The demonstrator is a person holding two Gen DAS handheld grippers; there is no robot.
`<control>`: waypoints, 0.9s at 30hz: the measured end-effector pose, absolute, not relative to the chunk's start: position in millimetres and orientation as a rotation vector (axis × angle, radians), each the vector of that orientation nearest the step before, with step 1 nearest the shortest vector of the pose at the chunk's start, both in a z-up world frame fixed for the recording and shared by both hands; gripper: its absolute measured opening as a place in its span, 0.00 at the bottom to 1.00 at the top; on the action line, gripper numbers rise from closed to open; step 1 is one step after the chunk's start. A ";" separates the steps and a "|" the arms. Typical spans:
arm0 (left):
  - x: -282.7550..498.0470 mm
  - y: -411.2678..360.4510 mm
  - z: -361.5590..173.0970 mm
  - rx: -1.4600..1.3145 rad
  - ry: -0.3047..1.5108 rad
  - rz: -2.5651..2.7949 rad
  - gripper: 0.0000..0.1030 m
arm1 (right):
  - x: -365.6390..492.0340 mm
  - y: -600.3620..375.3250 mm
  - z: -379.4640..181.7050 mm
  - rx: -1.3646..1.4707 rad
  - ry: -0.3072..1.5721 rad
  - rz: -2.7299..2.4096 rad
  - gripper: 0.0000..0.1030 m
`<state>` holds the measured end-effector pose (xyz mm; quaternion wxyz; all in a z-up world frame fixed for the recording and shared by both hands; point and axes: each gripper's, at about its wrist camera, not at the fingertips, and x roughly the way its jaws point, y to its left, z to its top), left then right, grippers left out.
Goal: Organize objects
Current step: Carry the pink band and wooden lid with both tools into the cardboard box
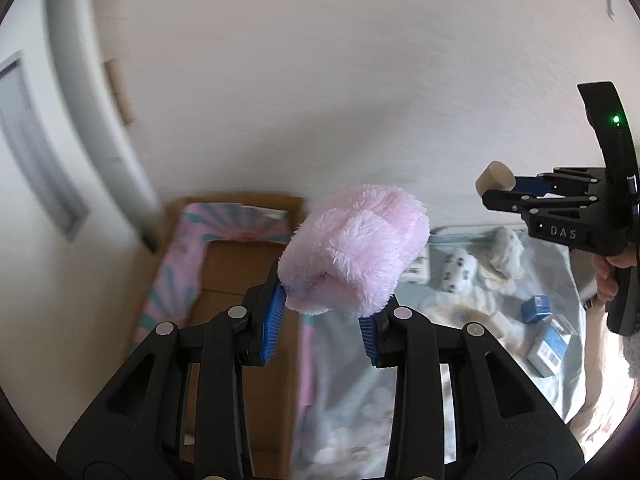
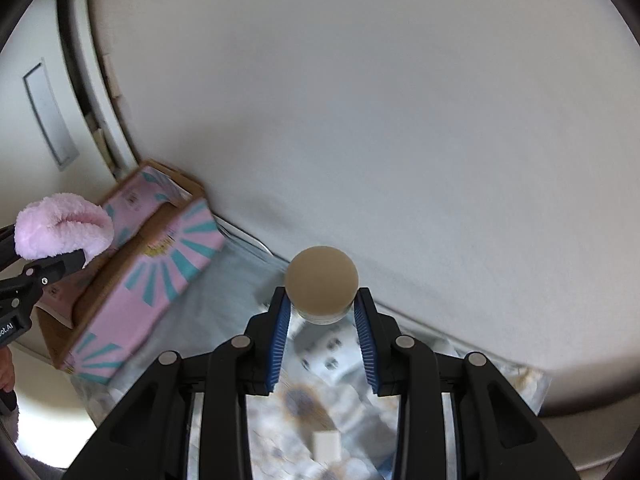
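Note:
My left gripper (image 1: 326, 298) is shut on a fluffy pink sock (image 1: 354, 250) and holds it in the air above the open pink cardboard box (image 1: 236, 264). The sock also shows in the right wrist view (image 2: 62, 232), at the left over the box (image 2: 160, 264). My right gripper (image 2: 322, 308) is shut on a small round jar with a beige lid (image 2: 322, 284), held above the bed. In the left wrist view the right gripper (image 1: 496, 192) holds the jar (image 1: 494, 180) at the far right, level with the sock.
A pale blue patterned bedspread (image 1: 460, 320) carries a rolled white sock with dark prints (image 1: 458, 272), a white cloth (image 1: 506, 256) and several small blue and white boxes (image 1: 550, 344). A plain wall rises behind. A door frame (image 1: 76, 92) stands at the left.

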<state>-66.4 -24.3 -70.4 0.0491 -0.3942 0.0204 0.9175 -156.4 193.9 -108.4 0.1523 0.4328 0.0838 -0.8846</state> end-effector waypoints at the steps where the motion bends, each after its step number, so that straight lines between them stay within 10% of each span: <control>1: -64.9 -31.6 -69.2 -1.207 0.056 2.810 0.29 | -158.1 188.8 -106.0 1.235 0.249 -2.530 0.29; 27: -20.7 -149.4 -139.1 -1.590 -0.152 2.892 0.29 | -206.1 -32.1 -147.3 1.192 0.491 -2.075 0.29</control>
